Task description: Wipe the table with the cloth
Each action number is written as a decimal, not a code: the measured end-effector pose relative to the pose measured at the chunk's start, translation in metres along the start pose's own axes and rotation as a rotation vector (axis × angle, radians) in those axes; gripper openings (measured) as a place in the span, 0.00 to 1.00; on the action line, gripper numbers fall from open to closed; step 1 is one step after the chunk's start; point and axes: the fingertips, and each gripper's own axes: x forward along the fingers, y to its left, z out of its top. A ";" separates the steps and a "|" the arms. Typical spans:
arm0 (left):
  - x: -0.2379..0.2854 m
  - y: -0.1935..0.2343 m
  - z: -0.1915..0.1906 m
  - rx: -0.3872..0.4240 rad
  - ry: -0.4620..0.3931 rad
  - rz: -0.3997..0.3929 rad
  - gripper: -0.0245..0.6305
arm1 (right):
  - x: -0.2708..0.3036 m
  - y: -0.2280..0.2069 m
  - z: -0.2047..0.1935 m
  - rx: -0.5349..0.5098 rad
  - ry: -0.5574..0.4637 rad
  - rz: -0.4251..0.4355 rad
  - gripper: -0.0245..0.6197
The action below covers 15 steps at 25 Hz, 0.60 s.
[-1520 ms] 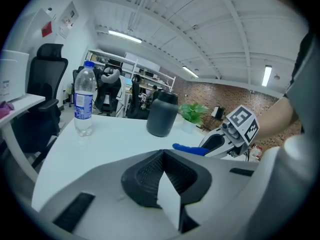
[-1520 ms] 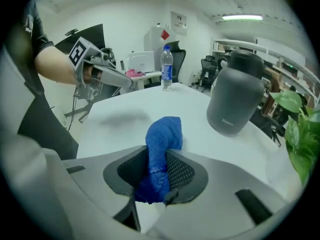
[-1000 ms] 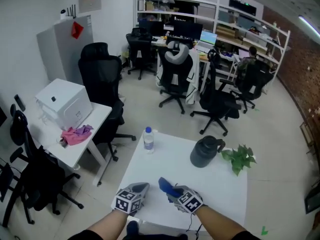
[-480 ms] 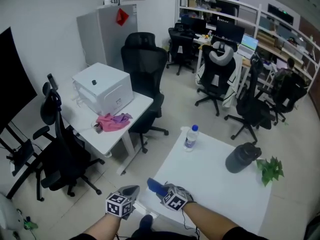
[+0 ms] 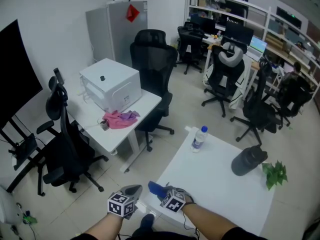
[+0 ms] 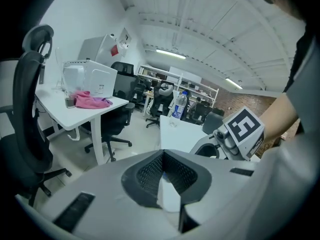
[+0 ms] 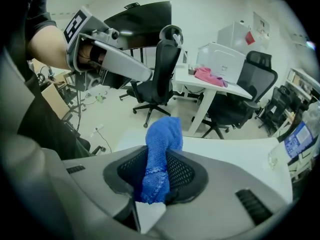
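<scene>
Head view, bottle (image 5: 198,138) on table (image 5: 215,179), contents unclear

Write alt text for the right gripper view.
The right tongs grip a bunched blue cloth that sticks up between them, with a white table just ahead. The left tongs hover at upper left. Behind stand a black office chair and a desk with a pink cloth.

Ahead of you: clear blue-capped plastic bottle (image 5: 198,138); dark grey jug (image 5: 248,160), green leafy sprig (image 5: 273,174) beside it; pink rag (image 5: 120,119) left.
</scene>
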 end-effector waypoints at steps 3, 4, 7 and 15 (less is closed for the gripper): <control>0.003 -0.007 0.002 0.003 -0.002 -0.010 0.04 | 0.004 0.006 -0.008 -0.035 0.034 0.004 0.22; 0.004 -0.009 0.002 0.004 0.000 -0.012 0.04 | 0.005 0.007 -0.010 -0.047 0.040 0.004 0.22; 0.004 -0.010 0.001 0.005 0.005 -0.015 0.04 | 0.008 0.007 -0.011 -0.051 0.049 0.005 0.22; 0.005 -0.010 0.000 0.011 0.015 -0.022 0.04 | 0.010 0.006 -0.012 0.048 0.027 0.027 0.25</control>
